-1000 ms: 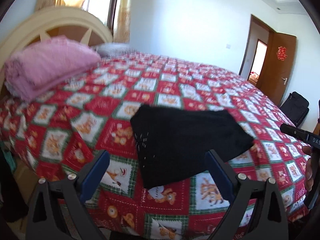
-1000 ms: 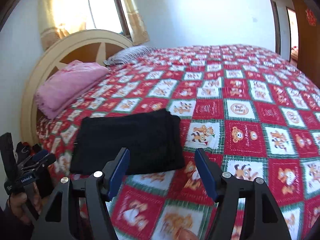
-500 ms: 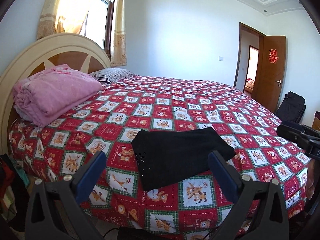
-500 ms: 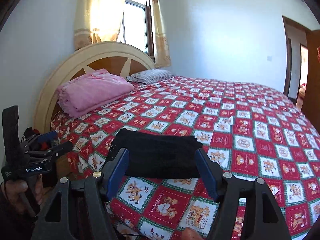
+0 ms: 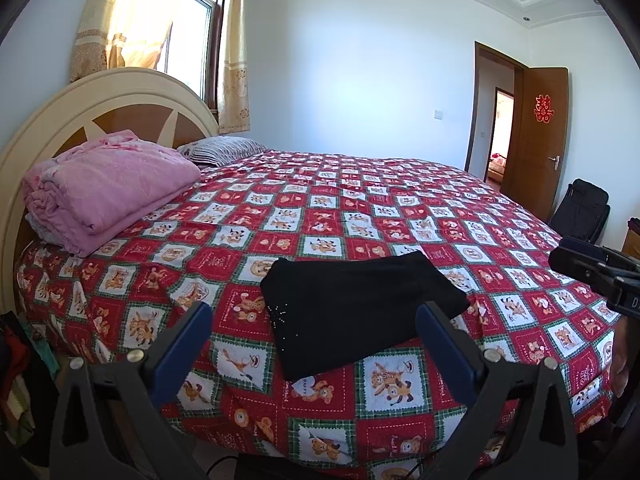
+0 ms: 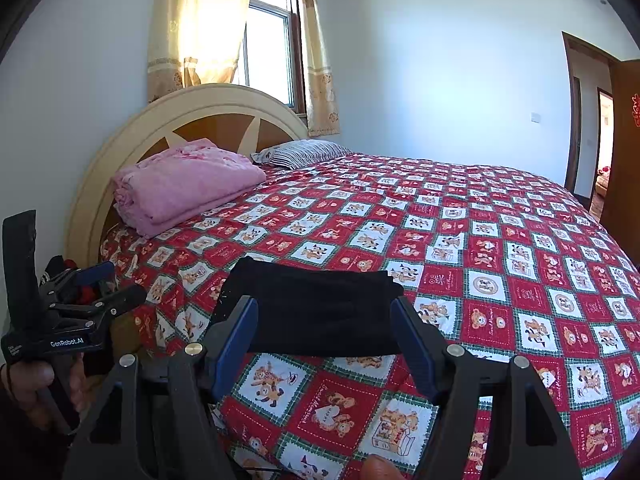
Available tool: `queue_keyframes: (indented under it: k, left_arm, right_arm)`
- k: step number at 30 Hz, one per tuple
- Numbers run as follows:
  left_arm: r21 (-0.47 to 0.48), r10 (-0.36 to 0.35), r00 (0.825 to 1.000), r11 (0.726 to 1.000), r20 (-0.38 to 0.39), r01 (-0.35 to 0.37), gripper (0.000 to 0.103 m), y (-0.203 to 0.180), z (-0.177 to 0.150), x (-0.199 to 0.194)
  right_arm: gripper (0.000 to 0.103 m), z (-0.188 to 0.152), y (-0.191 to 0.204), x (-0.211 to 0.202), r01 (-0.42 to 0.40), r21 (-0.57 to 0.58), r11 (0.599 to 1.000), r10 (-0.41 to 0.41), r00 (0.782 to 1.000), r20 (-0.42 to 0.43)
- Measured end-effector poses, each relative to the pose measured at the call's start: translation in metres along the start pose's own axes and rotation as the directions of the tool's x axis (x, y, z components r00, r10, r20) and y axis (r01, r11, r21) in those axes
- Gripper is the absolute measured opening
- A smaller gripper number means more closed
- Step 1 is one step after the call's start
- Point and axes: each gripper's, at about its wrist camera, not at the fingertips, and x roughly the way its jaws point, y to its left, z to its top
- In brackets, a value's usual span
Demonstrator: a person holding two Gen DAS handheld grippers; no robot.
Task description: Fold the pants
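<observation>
The black pants (image 5: pixel 356 304) lie folded into a flat rectangle near the front edge of the bed (image 5: pixel 360 200); the right wrist view shows the pants (image 6: pixel 316 304) too. My left gripper (image 5: pixel 316 320) is open, held back from the bed edge with nothing between its blue pads. My right gripper (image 6: pixel 324 312) is open too, in front of the bundle and clear of it. Each gripper shows in the other's view: the right gripper (image 5: pixel 596 272) at the right edge, the left gripper (image 6: pixel 116 284) at the left, in a person's hand.
A folded pink blanket (image 5: pixel 104 184) and a striped pillow (image 5: pixel 224 148) sit by the round headboard (image 5: pixel 80 104). A black bag (image 5: pixel 584 208) stands beside the open brown door (image 5: pixel 536 136). Clothes (image 5: pixel 16 368) hang at the bed's left side.
Both grippers have pulled back and risen from the bed, so more of the room shows. The folded pants have stayed in place. Over the last half second nothing moved.
</observation>
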Motion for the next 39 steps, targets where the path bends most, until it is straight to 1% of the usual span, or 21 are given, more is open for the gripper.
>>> queue_keyframes:
  k: [39]
  left_arm:
    - [-0.004, 0.0, 1.0, 1.0, -0.009, 0.0, 0.103, 0.0014, -0.0008, 0.0026]
  right_arm:
    - [0.071, -0.0074, 0.0058, 0.0056, -0.016, -0.006, 1.0, 0.016, 1.0, 0.0]
